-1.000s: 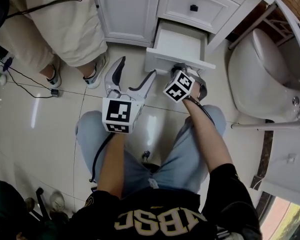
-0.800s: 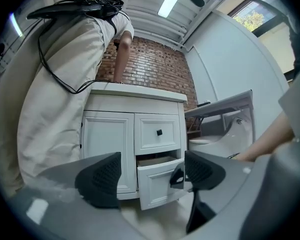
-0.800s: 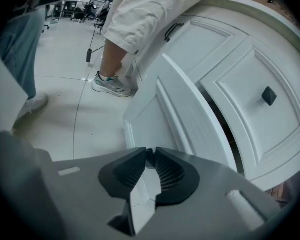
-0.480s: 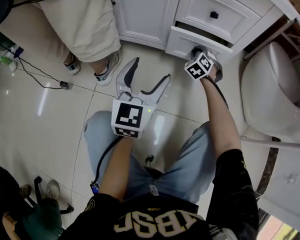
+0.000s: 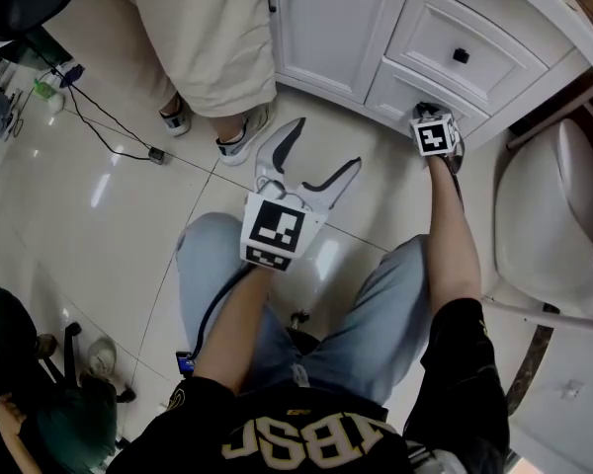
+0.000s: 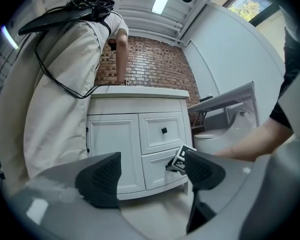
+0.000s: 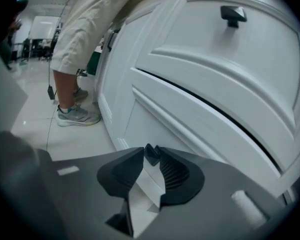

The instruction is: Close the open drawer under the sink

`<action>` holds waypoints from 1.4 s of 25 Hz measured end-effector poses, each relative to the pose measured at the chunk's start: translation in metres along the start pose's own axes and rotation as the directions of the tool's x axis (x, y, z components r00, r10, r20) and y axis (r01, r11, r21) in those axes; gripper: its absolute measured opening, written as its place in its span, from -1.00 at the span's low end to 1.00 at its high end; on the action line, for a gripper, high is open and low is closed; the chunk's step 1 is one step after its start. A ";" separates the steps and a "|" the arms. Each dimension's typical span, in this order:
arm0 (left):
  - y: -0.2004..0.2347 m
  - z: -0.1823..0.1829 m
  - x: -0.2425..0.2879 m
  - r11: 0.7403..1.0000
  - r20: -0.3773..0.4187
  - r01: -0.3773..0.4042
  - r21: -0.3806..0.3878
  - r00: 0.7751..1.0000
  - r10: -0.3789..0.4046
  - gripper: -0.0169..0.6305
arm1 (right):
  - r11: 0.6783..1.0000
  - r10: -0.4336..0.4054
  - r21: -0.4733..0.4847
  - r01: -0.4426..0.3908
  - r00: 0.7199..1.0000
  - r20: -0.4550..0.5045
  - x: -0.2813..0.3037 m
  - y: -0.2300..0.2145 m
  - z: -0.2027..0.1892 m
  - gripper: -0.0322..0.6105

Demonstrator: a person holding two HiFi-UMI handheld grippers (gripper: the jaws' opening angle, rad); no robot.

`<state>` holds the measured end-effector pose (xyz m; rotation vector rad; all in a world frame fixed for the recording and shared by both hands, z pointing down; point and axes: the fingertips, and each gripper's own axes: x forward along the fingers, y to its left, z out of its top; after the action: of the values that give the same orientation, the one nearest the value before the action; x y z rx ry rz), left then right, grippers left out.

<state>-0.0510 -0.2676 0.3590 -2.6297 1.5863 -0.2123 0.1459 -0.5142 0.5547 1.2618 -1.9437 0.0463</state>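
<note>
The lower drawer (image 5: 403, 94) under the sink sits pushed in, its front flush with the white cabinet (image 5: 328, 30); it also shows in the left gripper view (image 6: 156, 167) and fills the right gripper view (image 7: 190, 121). My right gripper (image 5: 427, 113) is at that drawer's front. Its jaws are opening, and their tips still touch the small dark knob (image 7: 151, 153) between them. My left gripper (image 5: 323, 150) hangs open over the floor, back from the cabinet, with nothing between its pads (image 6: 101, 176).
A person in beige shorts (image 5: 210, 39) stands at the cabinet's left, sneakers (image 5: 241, 132) on the tile. A toilet (image 5: 553, 227) stands at the right. The upper drawer with its black knob (image 5: 461, 55) is closed. Cables (image 5: 109, 118) trail over the floor at left.
The right gripper travelled toward the cabinet with the drawer, which went from pulled out to flush. The left gripper kept its place.
</note>
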 end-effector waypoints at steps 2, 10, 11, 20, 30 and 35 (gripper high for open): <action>0.007 0.002 -0.002 1.000 0.009 -0.008 -0.012 1.000 0.008 0.30 | 0.995 0.044 0.089 -0.038 0.997 -0.058 -0.014 0.011 -0.009 -0.50; -0.002 0.024 -0.011 0.999 0.060 0.018 -0.031 0.998 -0.016 0.23 | 0.991 0.010 0.117 -0.066 0.904 0.427 -0.186 0.033 0.103 -0.29; -0.005 0.026 -0.012 0.999 0.066 0.027 -0.029 0.997 -0.025 0.23 | 0.981 -0.003 0.172 -0.091 0.877 0.480 -0.212 0.035 0.106 -0.13; -0.016 0.051 -0.057 0.999 0.142 0.038 -0.032 0.989 -0.033 0.23 | 0.908 -0.277 0.417 -0.036 0.695 0.664 -0.389 0.055 0.073 0.30; -0.062 0.065 -0.088 0.999 0.163 0.042 0.008 0.986 -0.043 0.24 | 0.897 -0.367 0.432 0.096 0.706 0.605 -0.443 0.079 0.023 0.32; -0.070 0.073 -0.092 0.999 0.179 0.033 -0.001 0.983 -0.033 0.24 | 0.905 -0.374 0.402 0.138 0.708 0.599 -0.455 0.087 0.018 0.32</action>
<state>-0.0213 -0.1553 0.2881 -2.5951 1.4882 0.0251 0.1499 -0.1359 0.2866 1.9809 -2.3946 -0.2782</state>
